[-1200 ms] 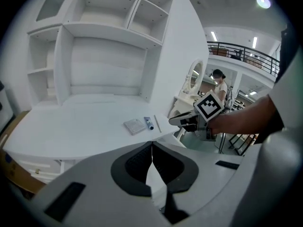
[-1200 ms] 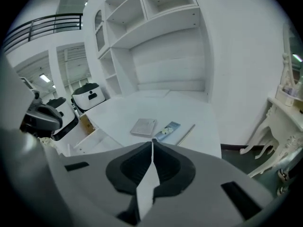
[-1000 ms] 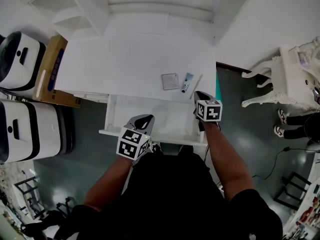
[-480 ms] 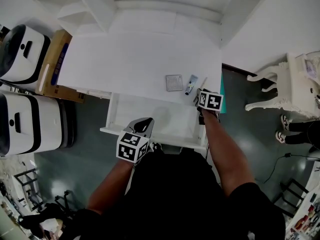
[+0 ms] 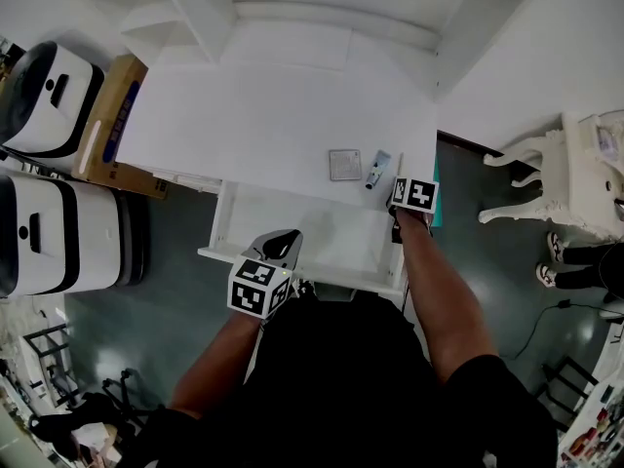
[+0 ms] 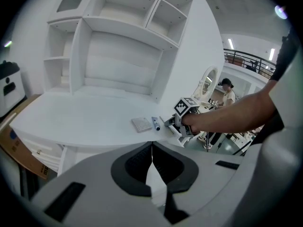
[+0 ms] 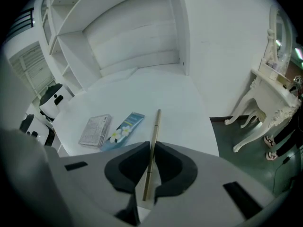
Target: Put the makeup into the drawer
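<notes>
On the white dressing table (image 5: 253, 115) lie a square silver compact (image 5: 344, 165), a blue tube (image 5: 377, 170) and a thin gold pencil (image 7: 154, 126) at its right front edge. The drawer (image 5: 302, 242) below stands pulled out, with nothing seen inside. My right gripper (image 7: 151, 148) is at that edge and its jaws are closing, with the pencil lying lengthwise between the pads (image 7: 132, 162), which touch it. My left gripper (image 6: 152, 145) hovers shut and empty over the drawer's front rail; it also shows in the head view (image 5: 278, 244), as does the right gripper (image 5: 398, 189).
White shelving (image 5: 195, 8) rises behind the table. A cardboard box (image 5: 105, 125) and two white cases (image 5: 49, 96) stand to the left. An ornate white side table (image 5: 575, 164) stands on the dark floor to the right. A person (image 6: 228, 91) is far off.
My right gripper has moved forward and down from over the drawer's right side to the tabletop's edge at the pencil. The left gripper has stayed over the drawer front.
</notes>
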Motion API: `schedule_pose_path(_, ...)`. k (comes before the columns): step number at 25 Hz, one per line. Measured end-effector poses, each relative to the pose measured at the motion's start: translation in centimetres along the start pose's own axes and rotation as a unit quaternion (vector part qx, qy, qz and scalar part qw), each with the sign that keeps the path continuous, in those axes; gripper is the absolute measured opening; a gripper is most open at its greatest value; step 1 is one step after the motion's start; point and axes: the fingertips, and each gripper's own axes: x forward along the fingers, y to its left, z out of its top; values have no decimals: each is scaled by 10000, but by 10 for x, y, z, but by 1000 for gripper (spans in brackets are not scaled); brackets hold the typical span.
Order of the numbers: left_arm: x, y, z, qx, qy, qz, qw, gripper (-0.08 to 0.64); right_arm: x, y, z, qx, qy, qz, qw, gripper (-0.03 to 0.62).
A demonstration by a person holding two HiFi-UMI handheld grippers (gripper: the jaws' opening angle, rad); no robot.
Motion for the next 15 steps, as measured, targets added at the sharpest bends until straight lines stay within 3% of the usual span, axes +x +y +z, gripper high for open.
schedule_pose_path(5, -12, 14, -2, -102, -86, 166, 9998, 11, 1, -5, 0, 482, -58, 328, 9983, 44)
schedule_pose_path(15, -25, 18, -14, -123, -89, 162, 9998, 11, -20, -2, -1, 790, -262, 625, 9946, 43)
